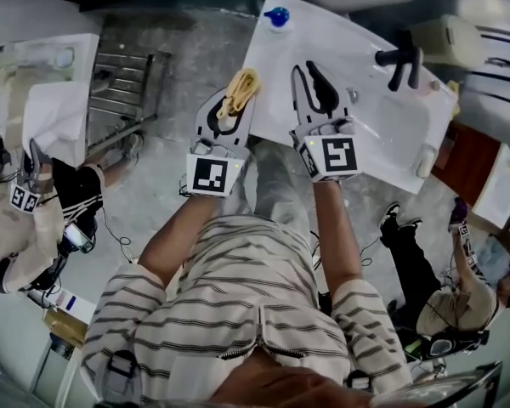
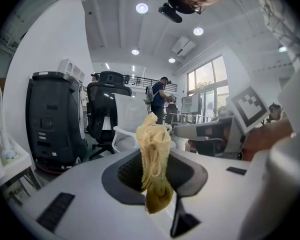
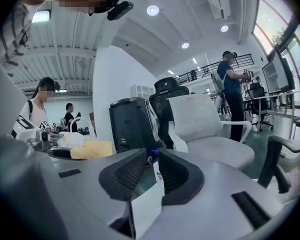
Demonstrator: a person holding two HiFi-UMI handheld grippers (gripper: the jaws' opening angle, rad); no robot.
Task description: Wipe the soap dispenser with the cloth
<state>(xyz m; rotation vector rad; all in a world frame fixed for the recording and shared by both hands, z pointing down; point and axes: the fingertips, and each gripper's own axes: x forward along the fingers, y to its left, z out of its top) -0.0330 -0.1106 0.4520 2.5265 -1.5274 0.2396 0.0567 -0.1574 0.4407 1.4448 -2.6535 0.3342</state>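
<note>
A white washbasin (image 1: pixel 391 143) with a black tap (image 1: pixel 399 62) is seen from above, set over a grey floor. A yellow cloth (image 1: pixel 242 87) is clamped between the jaws of the left gripper (image 1: pixel 229 113), its bunched end left standing past the tips. The right gripper (image 1: pixel 308 79) is held over the basin with its jaws slightly parted and nothing between them. The blue-topped soap dispenser (image 1: pixel 277 15) is placed at the basin's far edge, apart from both grippers.

light: bright, ceiling spots (image 2: pixel 141 7) | edges: fisheye-bent, dark corners | blur: slight
</note>
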